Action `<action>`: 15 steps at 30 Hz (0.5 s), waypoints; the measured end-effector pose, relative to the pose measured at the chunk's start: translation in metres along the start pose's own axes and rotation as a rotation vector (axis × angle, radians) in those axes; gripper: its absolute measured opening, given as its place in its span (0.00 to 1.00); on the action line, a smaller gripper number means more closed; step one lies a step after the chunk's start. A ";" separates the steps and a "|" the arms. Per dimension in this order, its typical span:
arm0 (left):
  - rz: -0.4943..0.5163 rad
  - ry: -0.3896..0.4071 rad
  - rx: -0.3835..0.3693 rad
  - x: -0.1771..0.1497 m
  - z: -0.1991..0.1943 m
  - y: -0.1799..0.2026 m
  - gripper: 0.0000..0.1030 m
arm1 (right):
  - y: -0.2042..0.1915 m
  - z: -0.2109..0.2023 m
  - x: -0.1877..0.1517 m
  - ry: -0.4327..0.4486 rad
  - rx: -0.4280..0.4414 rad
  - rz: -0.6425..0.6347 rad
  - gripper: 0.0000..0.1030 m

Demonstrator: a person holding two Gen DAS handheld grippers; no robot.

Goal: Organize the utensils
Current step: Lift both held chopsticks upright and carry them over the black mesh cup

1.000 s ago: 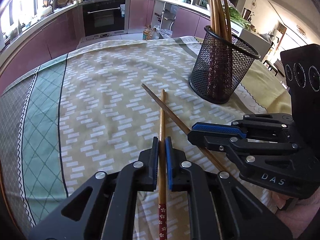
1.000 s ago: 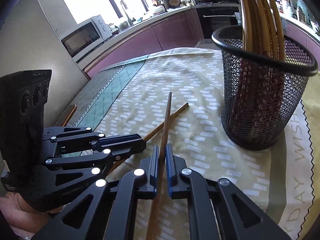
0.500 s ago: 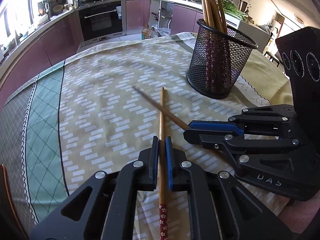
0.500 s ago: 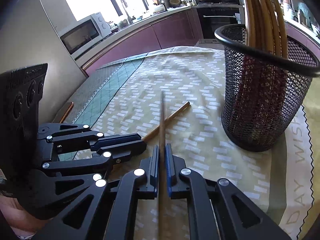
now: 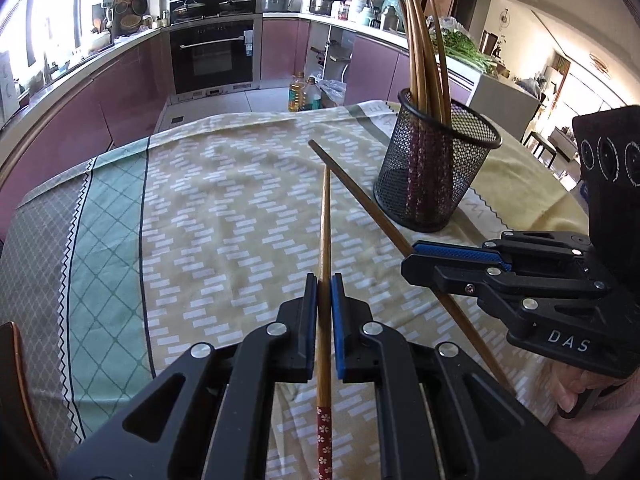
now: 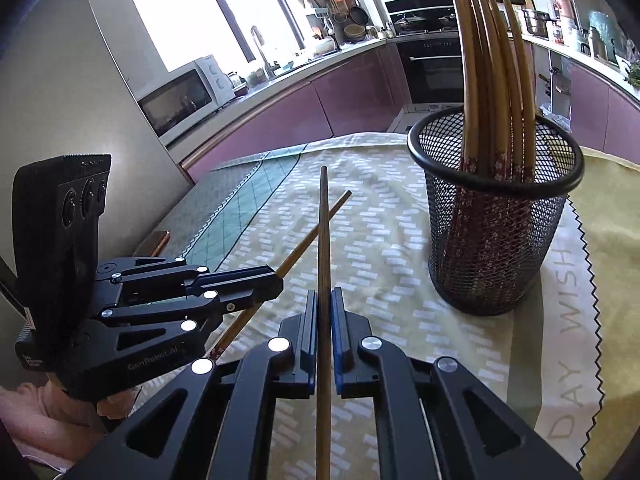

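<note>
Fingers [image 5: 310, 320] of the left gripper [image 5: 325, 304] are pinched tight on a light chopstick [image 5: 326, 232] at bottom centre of the left wrist view; its flowered red end hangs below the pads and its tip reaches up to mid-frame. At right of that view the right gripper [image 5: 444, 264] is clamped just as tightly on a darker chopstick [image 5: 352, 190], which slants toward the upper left and crosses close to the light one's tip. Both sticks appear lifted off the tablecloth [image 5: 224, 216].

Across the centre and left of both views the cloth lies bare, out to its green band and the far table edge [image 5: 120, 148] near the upper left. A dark chair back [image 5: 16, 380] shows at the lower left border.

Right of centre stands the mesh holder [image 5: 432, 184], upright on the cloth, well inside the edge. Several chopsticks [image 6: 492, 80] stand in it, leaning against the far rim, patterned ends down.
</note>
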State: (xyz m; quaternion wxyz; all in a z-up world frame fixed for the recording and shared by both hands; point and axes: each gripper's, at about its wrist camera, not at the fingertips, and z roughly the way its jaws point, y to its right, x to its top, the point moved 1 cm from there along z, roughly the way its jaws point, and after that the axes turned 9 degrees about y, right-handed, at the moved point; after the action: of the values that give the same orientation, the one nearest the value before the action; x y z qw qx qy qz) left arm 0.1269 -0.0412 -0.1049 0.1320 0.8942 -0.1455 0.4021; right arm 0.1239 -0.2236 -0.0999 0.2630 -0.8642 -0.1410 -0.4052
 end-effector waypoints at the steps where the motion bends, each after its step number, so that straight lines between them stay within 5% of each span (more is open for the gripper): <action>1: -0.003 0.008 -0.002 0.001 -0.003 0.000 0.07 | 0.000 -0.002 0.000 0.003 0.001 0.001 0.05; 15: -0.042 0.069 -0.024 0.012 -0.025 -0.003 0.07 | 0.001 -0.025 0.002 0.062 0.013 -0.016 0.05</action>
State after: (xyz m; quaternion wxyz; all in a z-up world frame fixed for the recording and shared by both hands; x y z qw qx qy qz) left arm 0.1188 -0.0318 -0.0802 0.1562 0.8810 -0.1269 0.4283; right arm 0.1102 -0.2390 -0.0850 0.2696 -0.8483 -0.1422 -0.4330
